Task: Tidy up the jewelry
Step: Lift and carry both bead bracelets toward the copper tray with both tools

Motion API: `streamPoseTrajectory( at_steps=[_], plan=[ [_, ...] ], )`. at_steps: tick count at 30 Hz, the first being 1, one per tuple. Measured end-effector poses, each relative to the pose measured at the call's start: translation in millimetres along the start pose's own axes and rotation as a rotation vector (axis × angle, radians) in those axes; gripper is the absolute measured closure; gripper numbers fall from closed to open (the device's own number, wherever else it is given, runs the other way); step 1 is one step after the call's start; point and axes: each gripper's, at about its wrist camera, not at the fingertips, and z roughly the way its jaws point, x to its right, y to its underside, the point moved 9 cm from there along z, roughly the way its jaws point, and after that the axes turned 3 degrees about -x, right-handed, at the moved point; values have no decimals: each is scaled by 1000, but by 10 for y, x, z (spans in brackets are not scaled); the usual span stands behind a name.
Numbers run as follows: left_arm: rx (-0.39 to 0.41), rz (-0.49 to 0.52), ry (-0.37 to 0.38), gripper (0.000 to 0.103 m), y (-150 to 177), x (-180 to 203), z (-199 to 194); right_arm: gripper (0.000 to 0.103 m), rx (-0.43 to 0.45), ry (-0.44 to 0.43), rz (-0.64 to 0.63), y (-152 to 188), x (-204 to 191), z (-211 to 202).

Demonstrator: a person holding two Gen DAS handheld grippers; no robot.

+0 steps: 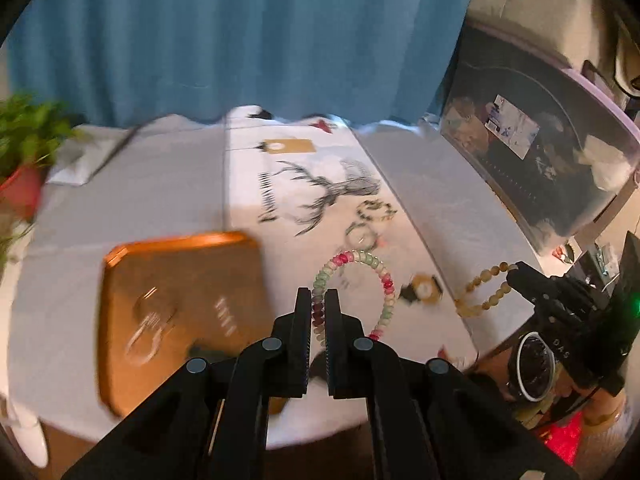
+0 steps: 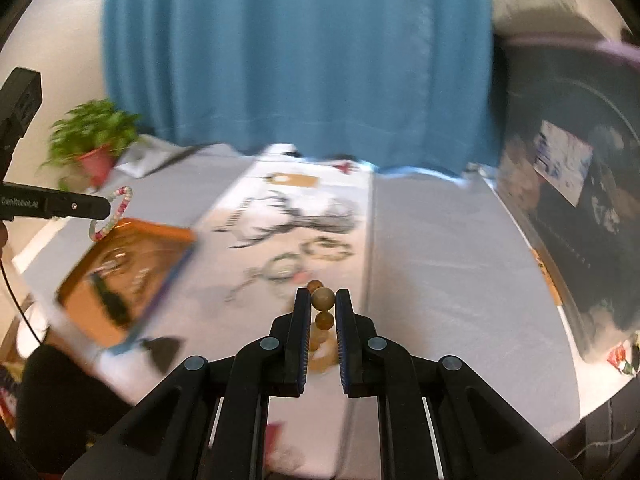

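My left gripper (image 1: 319,300) is shut on a pink, green and white beaded bracelet (image 1: 358,260) and holds it in the air; the bracelet also shows in the right wrist view (image 2: 120,204), above the tray. My right gripper (image 2: 323,300) is shut on a tan round-bead bracelet (image 2: 322,298); it also shows in the left wrist view (image 1: 486,284), hanging from the right gripper's fingers (image 1: 528,280). An orange tray (image 1: 180,312) lies on the table at the left, holding a metal ring piece (image 1: 146,336). Two more bracelets (image 1: 376,210) (image 1: 360,234) lie on the deer-print cloth.
A potted plant (image 2: 94,140) stands at the back left. A blue curtain (image 1: 240,40) hangs behind the table. A dark storage box (image 1: 540,152) stands at the right edge. A small hexagonal watch-like piece (image 1: 424,290) lies near the front.
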Motion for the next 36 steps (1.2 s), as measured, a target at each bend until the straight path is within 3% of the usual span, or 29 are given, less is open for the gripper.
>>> streamPoseTrajectory(
  at_steps=[7,15,22,36],
  plan=[
    [44,-37,-58,99,851,-337,-650,90,3,-94,-61,381,-905,-628],
    [52,-117,-44,99,1589,-520,-1009,90,-34,-156,-108,863,-1636,-1067],
    [91,-135,-61,99,1744,-605,-1191,90,-25,-181,-171,959,-1982,-1340],
    [120,-149,-79,99,1662,-754,-1265,90,3,-192,-202,804,-2113,-1398]
  ],
)
